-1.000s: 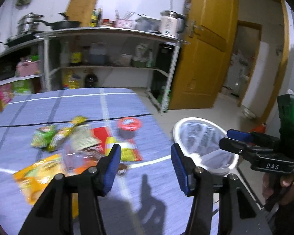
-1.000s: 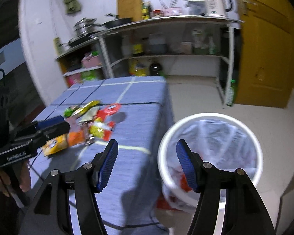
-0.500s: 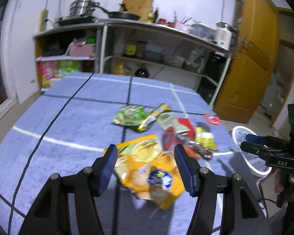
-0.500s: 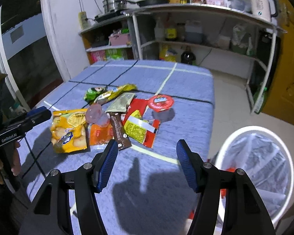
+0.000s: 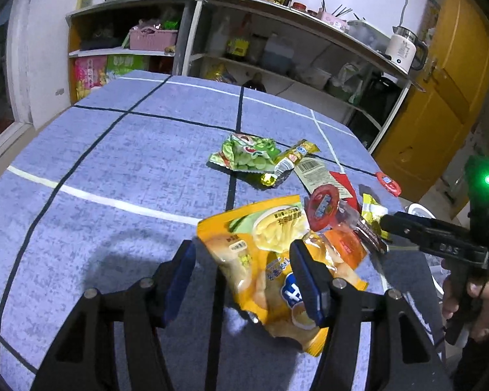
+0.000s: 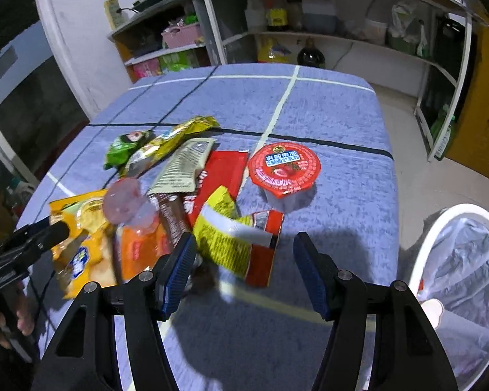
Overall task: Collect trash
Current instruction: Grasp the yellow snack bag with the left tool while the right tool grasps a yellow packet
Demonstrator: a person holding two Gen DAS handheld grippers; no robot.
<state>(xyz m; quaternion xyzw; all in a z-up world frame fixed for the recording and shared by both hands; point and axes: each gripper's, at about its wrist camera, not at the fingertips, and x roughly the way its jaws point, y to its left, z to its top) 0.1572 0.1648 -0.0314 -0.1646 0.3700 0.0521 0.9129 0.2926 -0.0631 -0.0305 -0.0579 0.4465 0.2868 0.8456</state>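
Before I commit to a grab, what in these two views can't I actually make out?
- Bin contents: right wrist view, cut off by the frame edge.
- Brown wrapper: right wrist view, mostly buried under other wrappers.
- Orange bag's near corner: left wrist view, behind the left gripper's fingers.

"DAS" is printed in pale letters on the right gripper's black body; the snack wrappers' print is unreadable.

**Both grippers swinging from bin to litter**

The left gripper, jaws having just been opening, empty, is now hovering over the orange snack bag. The right gripper is leaving the bin, now at three o'clock, approaching the yellow wrapper.
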